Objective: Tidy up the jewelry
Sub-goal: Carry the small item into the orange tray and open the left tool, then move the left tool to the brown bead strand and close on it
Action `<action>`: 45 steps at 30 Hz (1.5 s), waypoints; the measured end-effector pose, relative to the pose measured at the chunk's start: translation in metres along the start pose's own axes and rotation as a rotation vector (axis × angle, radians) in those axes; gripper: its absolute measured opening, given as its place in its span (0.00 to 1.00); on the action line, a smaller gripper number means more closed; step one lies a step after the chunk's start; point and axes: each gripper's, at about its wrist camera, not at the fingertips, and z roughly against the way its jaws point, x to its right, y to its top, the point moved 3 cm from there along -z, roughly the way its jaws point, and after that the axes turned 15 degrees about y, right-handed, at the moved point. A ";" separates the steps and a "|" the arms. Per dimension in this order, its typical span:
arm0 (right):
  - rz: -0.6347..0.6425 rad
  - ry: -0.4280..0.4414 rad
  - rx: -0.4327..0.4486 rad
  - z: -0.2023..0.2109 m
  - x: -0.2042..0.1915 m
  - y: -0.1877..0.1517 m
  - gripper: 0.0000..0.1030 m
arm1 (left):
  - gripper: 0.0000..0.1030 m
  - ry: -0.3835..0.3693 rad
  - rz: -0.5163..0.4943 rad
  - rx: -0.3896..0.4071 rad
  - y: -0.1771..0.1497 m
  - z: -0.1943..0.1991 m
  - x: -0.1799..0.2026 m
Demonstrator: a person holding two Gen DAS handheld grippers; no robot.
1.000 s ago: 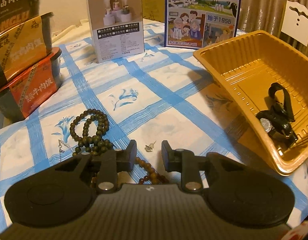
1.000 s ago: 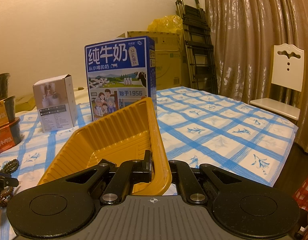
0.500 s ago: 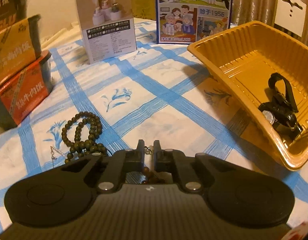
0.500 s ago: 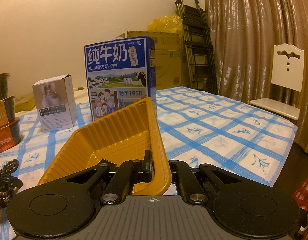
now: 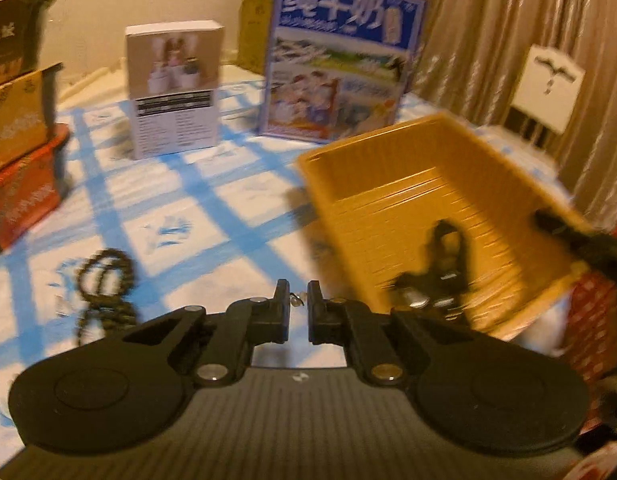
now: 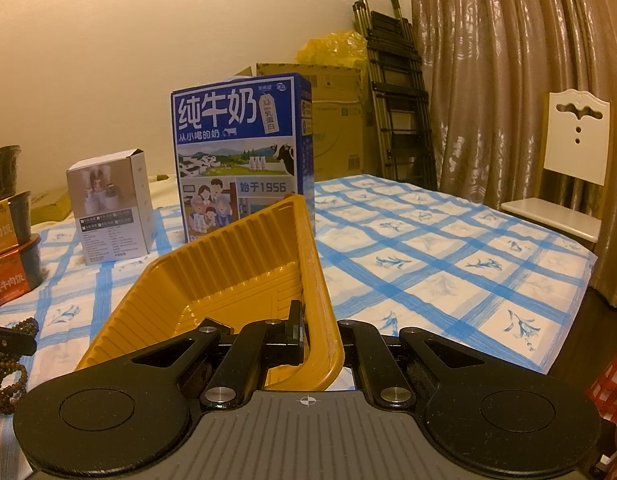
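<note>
My left gripper (image 5: 298, 300) is shut on a small silver earring (image 5: 296, 300) and holds it above the blue-checked cloth, just left of the yellow tray (image 5: 388, 184). A black wristwatch (image 5: 436, 280) lies in the tray. A dark bead necklace (image 5: 104, 280) lies on the cloth to the left; it also shows in the right wrist view (image 6: 8, 360). My right gripper (image 6: 320, 332) is shut on the near rim of the yellow tray (image 6: 228, 272). The left wrist view is blurred by motion.
A blue milk carton (image 5: 344, 60) and a small white box (image 5: 174, 88) stand at the back. Stacked food bowls (image 5: 16, 120) are at the left. A white chair (image 6: 572, 168), curtain and folded ladder (image 6: 396, 80) stand beyond the table's right edge.
My left gripper closed on the earring, lifted it off the cloth and swung right toward the tray. The right gripper kept its hold on the tray rim.
</note>
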 end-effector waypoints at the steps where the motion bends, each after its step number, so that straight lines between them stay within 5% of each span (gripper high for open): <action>1: 0.001 0.000 0.000 0.000 -0.001 0.000 0.05 | 0.07 -0.030 0.008 0.004 0.001 0.005 0.007; 12: 0.004 0.004 0.001 0.000 0.000 0.001 0.05 | 0.07 -0.263 0.089 -0.069 0.010 0.007 0.074; 20: 0.003 0.004 0.001 0.000 0.000 0.001 0.05 | 0.07 -0.308 0.106 -0.122 0.007 -0.005 0.097; 28: 0.003 0.003 0.001 0.000 0.000 0.000 0.05 | 0.18 -0.319 0.165 -0.130 0.009 -0.003 0.089; 32: 0.002 0.004 0.000 -0.001 -0.001 0.000 0.05 | 0.18 -0.271 0.231 -0.073 0.016 0.011 0.053; 40: 0.003 0.004 0.000 -0.001 -0.002 0.000 0.05 | 0.18 0.006 0.307 0.021 0.020 0.047 -0.051; 45: 0.003 0.003 -0.001 -0.001 -0.002 0.000 0.05 | 0.18 0.143 0.299 0.034 0.005 0.064 -0.084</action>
